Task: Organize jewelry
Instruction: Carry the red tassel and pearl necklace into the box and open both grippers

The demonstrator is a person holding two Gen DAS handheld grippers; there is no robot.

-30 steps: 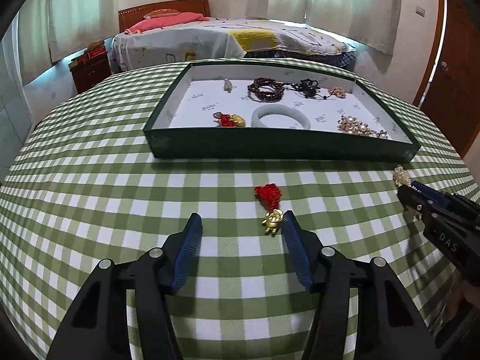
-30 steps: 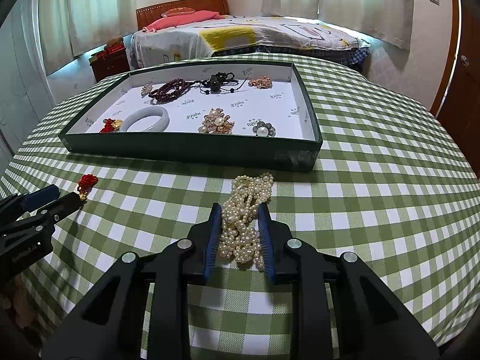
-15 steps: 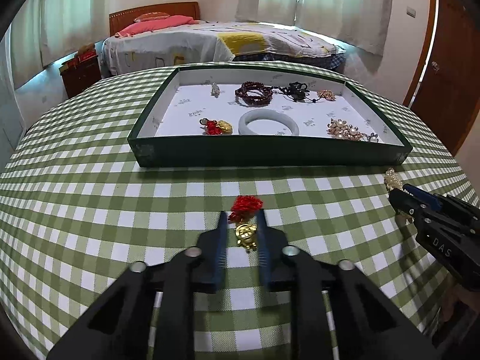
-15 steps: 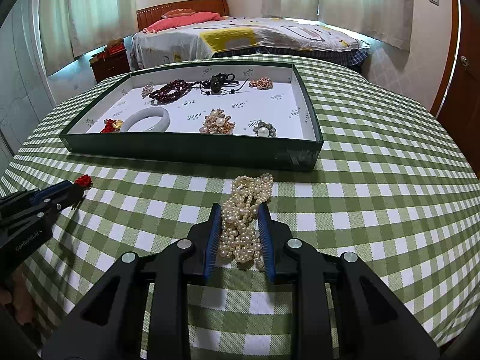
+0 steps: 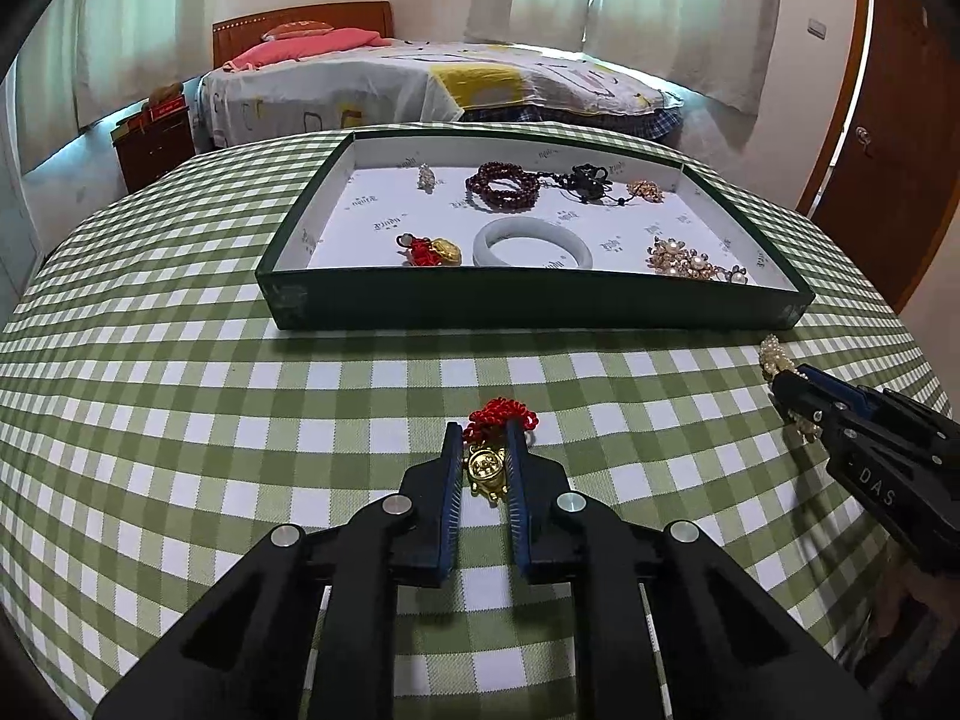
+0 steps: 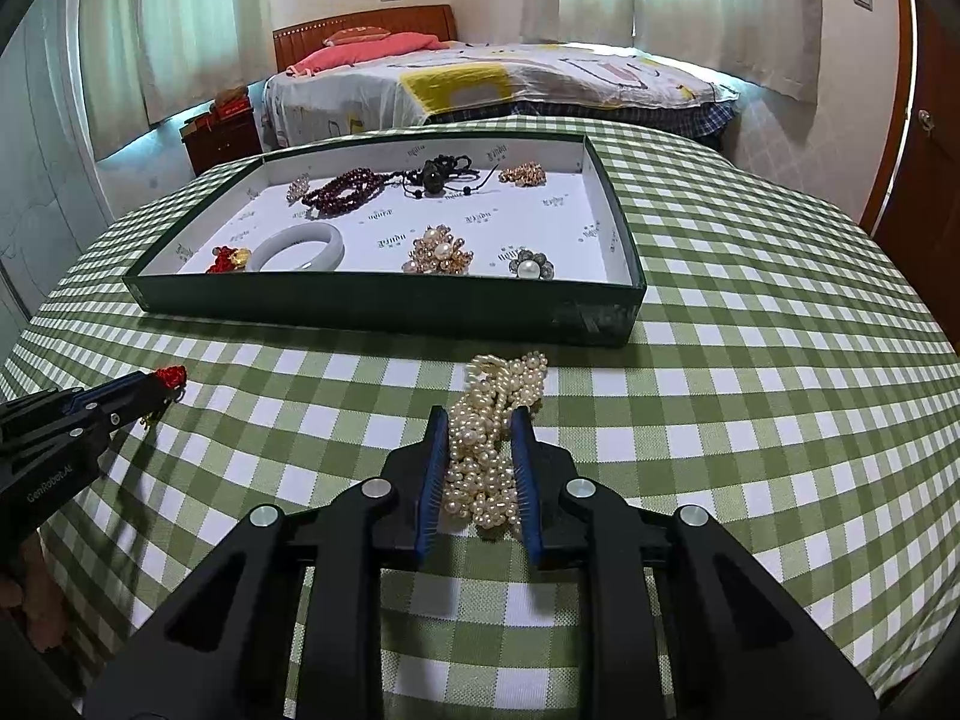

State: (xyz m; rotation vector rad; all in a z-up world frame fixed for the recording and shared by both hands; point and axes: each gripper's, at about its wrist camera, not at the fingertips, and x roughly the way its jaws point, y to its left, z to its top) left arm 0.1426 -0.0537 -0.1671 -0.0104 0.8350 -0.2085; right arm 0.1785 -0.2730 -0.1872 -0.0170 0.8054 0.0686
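My left gripper (image 5: pixel 485 427) is shut on a gold charm with a red knot (image 5: pixel 489 462) and holds it just above the checked tablecloth; it also shows in the right wrist view (image 6: pixel 157 387). My right gripper (image 6: pixel 480 417) is shut on a bundle of pearl strands (image 6: pixel 493 432), low over the cloth in front of the tray; it shows at the right of the left wrist view (image 5: pixel 786 384). The dark green tray (image 5: pixel 528 300) with a white lining lies beyond both grippers and holds several jewelry pieces.
In the tray lie a white bangle (image 6: pixel 300 246), a dark red bead bracelet (image 6: pixel 345 189), a black cord necklace (image 6: pixel 441 174), gold brooches (image 6: pixel 438 252), a pearl brooch (image 6: pixel 531 267) and another red-and-gold charm (image 6: pixel 228 258). A bed (image 6: pixel 492 84) stands behind the round table.
My left gripper moved forward over the red-and-gold charm, closed on it and lifted it slightly. My right gripper stayed shut on the pearls.
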